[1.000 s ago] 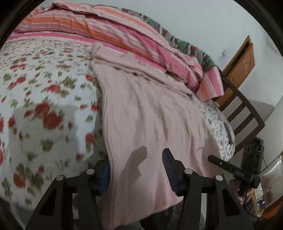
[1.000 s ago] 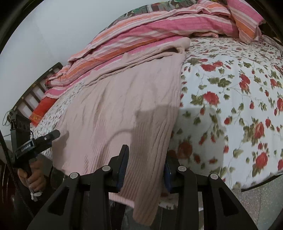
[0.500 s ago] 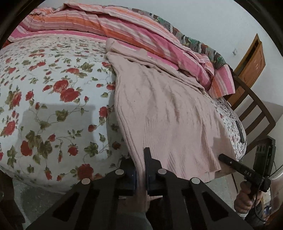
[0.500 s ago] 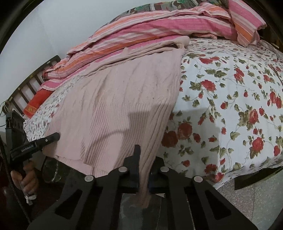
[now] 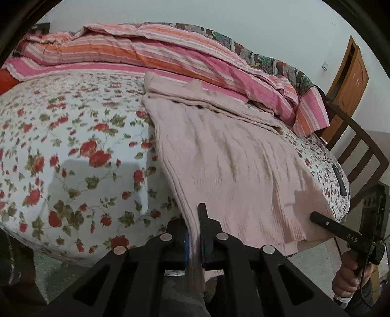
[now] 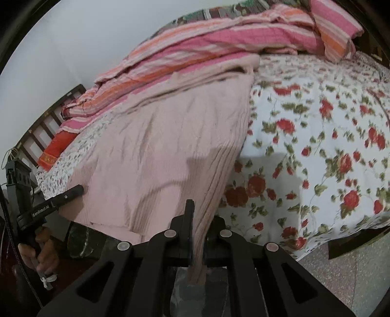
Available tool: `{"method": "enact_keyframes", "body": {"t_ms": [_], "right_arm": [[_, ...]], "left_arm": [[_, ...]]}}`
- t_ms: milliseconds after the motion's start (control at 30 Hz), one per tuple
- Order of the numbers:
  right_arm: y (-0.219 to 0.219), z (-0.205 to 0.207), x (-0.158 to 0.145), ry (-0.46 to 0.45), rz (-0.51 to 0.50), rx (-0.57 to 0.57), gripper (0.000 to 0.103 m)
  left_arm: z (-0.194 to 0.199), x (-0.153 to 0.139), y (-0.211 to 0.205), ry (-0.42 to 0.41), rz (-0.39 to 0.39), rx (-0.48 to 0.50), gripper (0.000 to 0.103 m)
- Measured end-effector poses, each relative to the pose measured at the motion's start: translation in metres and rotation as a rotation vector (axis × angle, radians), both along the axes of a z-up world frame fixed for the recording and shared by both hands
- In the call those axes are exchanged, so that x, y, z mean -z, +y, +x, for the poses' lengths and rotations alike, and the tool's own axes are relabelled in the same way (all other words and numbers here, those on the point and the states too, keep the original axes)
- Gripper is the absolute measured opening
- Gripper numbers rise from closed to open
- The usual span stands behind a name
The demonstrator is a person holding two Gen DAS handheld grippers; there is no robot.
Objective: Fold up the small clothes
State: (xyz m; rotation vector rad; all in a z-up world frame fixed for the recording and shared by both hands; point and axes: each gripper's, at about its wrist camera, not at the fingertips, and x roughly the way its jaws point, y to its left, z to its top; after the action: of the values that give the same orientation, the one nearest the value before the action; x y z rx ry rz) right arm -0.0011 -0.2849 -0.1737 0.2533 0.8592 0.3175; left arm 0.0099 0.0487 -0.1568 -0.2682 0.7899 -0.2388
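Floral bedsheet (image 5: 73, 151) carries a pink knit sweater (image 5: 231, 158) — long axis running from the near bed edge toward the striped quilt (image 5: 170, 56). Left hand-held gripper (image 5: 193, 234) and right hand-held gripper (image 6: 198, 234) each pinch its hem corners, jaws closed on fabric.

A home bedroom. A bed (image 5: 73, 156) fills most of both views, spread with a white sheet printed with red roses and green leaves. Toward 12 o'clock a heap of pink and orange striped quilts (image 5: 156, 53) lies bunched against a plain pale wall (image 5: 243, 22). At 3 o'clock in the left wrist view a dark slatted wooden bed end (image 5: 360, 151) rises, and behind it at 2 o'clock stands what looks like a brown wooden door (image 5: 351, 75), though the lens bends it. At 5 o'clock in the right wrist view is a speckled stone floor (image 6: 346, 275).
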Motion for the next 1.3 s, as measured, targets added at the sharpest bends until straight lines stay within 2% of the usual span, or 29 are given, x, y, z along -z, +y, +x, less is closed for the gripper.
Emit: {"method": "enact_keyframes", "body": {"t_ms": [167,433,700,833,1167,1300], "right_arm": [[-0.012,0.004,-0.021,-0.048,0.110,0.002,0.005],[-0.025,0.023,-0.067,-0.163,0.230,0.020,0.005],[-0.046,0.062,-0.096,-0.192,0.338,0.061,0.005],[-0.052,0.084,-0.103,-0.204,0.383,0.069,0.005],[-0.057,0.138,-0.111,-0.209,0.408,0.083,0.005],[-0.058,0.158,-0.109,-0.204,0.404,0.097,0.005]], "left_arm": [[0.003,-0.027,-0.004,-0.054,0.038,0.009,0.007],[0.024,-0.085,-0.005,-0.173,0.017,-0.004,0.007],[0.061,-0.123,-0.007,-0.223,0.023,-0.031,0.007],[0.081,-0.132,-0.006,-0.235,0.021,-0.043,0.007],[0.134,-0.138,-0.004,-0.240,0.036,-0.070,0.006],[0.154,-0.132,0.004,-0.236,-0.001,-0.085,0.006]]}}
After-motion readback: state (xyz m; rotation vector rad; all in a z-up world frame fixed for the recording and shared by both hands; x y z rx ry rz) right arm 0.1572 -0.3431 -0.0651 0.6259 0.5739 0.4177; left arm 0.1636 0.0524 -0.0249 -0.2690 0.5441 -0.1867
